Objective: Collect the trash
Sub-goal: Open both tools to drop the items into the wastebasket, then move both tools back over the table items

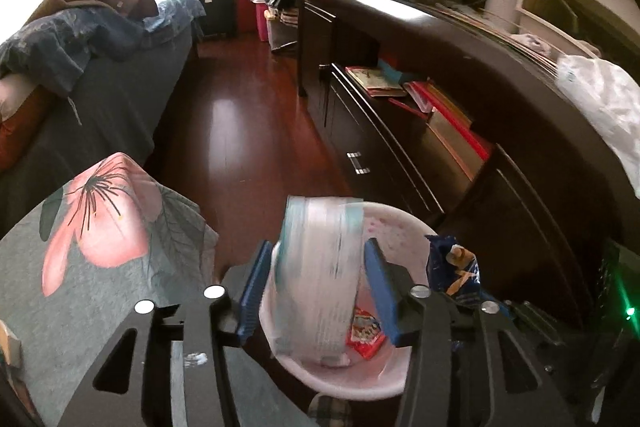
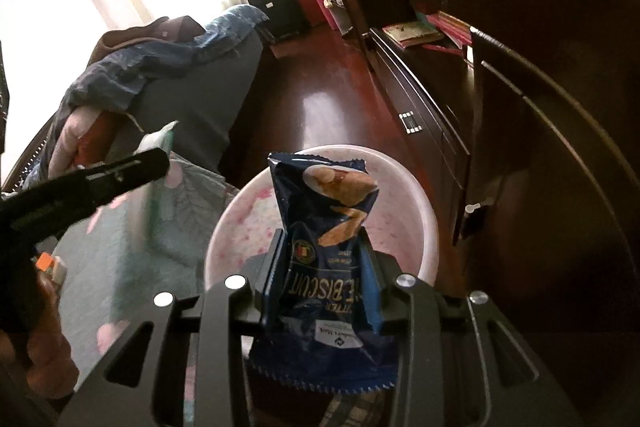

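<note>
Two wrappers held over the waste bin, ready for release

The left gripper (image 1: 320, 291) is closed on a blurred, clear plastic packet (image 1: 320, 267), and the right gripper (image 2: 322, 283) is clamped on a blue biscuit wrapper (image 2: 326, 227); both items are held above the pink bin (image 2: 416, 195), in which a small red wrapper (image 1: 364, 335) is already seen. For a clean drop, each item should be centred over the bin's opening and lowered before the jaws are parted, since light film is judged likely to drift towards the floral cloth (image 1: 112, 227) or the wooden floor (image 1: 240, 115)
</note>
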